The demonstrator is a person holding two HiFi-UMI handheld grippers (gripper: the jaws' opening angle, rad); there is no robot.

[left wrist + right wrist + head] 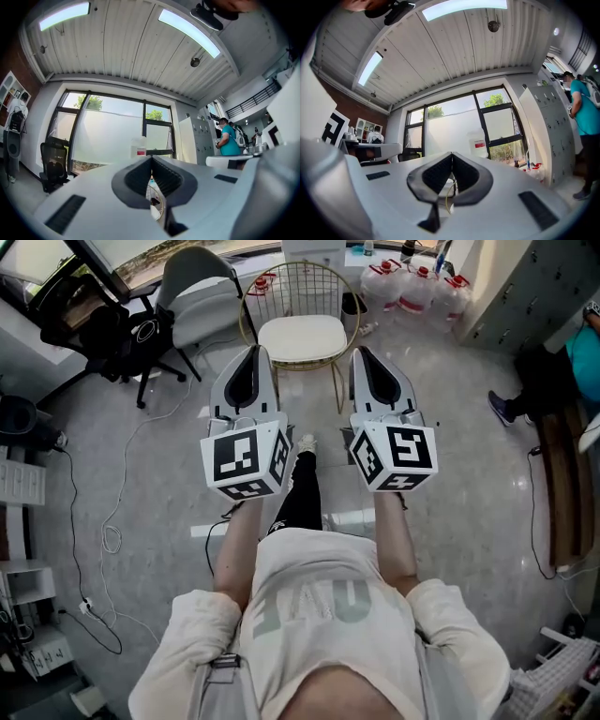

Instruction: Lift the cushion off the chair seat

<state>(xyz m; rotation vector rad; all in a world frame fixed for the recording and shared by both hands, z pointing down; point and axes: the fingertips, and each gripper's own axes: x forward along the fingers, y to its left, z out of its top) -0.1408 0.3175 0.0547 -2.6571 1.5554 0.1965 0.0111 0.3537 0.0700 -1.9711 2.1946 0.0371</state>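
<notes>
Head view: the white cushion (302, 337) lies on the seat of the gold wire chair (292, 282). The left gripper (253, 352) and right gripper (362, 354) are held before it, 1 toward each side, both closed on nothing.

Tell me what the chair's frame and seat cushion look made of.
Cream rounded-square cushion: probably padded fabric or faux leather, matte, with soft rounded edges. Gold wire chair frame: seemingly thin metal rods, shiny brass-coloured finish.
</notes>
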